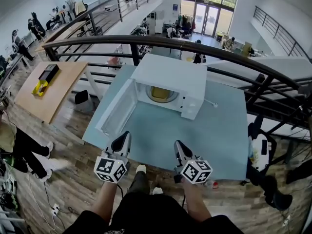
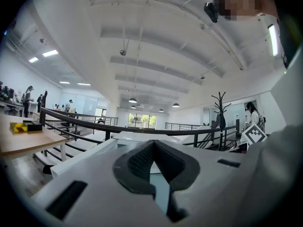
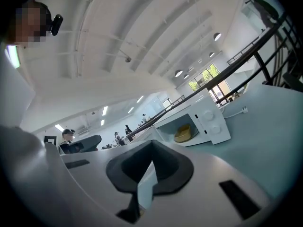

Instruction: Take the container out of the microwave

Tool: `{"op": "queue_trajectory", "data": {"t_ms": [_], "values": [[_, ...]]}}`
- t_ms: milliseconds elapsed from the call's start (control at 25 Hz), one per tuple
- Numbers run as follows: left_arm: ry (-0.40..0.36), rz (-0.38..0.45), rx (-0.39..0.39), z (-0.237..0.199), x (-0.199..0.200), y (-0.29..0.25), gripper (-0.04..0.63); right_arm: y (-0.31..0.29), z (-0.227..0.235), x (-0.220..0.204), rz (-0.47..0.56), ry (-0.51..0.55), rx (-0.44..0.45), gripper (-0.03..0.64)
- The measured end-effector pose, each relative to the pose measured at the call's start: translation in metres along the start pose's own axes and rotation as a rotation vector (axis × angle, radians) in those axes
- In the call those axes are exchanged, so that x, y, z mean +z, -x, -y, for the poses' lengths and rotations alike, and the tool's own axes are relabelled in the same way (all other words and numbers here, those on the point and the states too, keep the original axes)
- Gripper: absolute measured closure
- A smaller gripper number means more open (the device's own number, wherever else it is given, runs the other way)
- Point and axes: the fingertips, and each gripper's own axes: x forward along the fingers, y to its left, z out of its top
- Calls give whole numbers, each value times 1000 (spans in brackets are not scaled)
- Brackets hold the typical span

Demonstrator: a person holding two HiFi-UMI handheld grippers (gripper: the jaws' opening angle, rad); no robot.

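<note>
A white microwave [image 1: 171, 80] stands at the far side of a pale blue-green table [image 1: 204, 140], its door [image 1: 117, 109] swung open to the left. Inside sits a yellow container [image 1: 160, 93]; in the right gripper view it shows as a yellow container [image 3: 183, 133] in the open microwave [image 3: 210, 122]. My left gripper [image 1: 123, 141] and right gripper [image 1: 179, 148] hover side by side over the table's near edge, well short of the microwave. Both are shut with nothing between the jaws. In the left gripper view the left gripper [image 2: 154, 144] points at the microwave [image 2: 142, 137]; the container is hidden there.
A white power cord with plug [image 1: 213, 104] lies right of the microwave. A black railing [image 1: 146, 42] runs behind the table. To the left stands a wooden table [image 1: 34, 104] with a yellow and black tool [image 1: 45, 79]. People stand in the background.
</note>
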Motion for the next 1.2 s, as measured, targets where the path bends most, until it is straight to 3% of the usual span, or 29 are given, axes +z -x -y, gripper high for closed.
{"op": "queue_trajectory", "data": {"t_ms": [360, 1200], "values": [[8, -17, -31, -15, -11, -45, 588, -45, 26, 6, 33, -179, -20, 611], [58, -125, -218, -71, -50, -179, 588, -172, 75, 14, 35, -174, -213, 611]]}}
